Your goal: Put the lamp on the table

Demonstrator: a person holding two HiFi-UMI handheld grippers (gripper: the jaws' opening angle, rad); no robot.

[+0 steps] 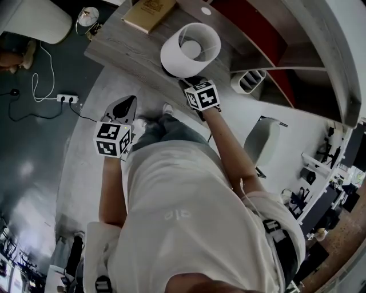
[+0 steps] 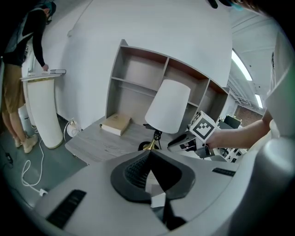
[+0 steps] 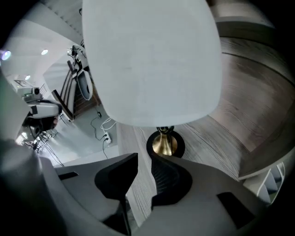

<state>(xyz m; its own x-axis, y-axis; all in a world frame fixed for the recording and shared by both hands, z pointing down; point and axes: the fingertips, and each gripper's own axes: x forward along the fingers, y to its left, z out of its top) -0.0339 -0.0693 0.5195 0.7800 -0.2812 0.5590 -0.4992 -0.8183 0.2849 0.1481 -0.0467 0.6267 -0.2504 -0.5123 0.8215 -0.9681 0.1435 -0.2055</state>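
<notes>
standing lamp (image 1: 190, 48) on table (image 1: 117, 41), right gripper (image 3: 144, 160) fingers apart

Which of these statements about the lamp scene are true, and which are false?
1. The lamp stands upright on the table. True.
2. The right hand-held gripper clamps the lamp's stem. False: its jaws stand apart with nothing between them.
3. A tan book lies on the table. True.
4. The left hand-held gripper holds the lampshade. False: its jaws are together, empty, away from the lamp.
5. The power strip lies on the table. False: it is on the floor.
</notes>
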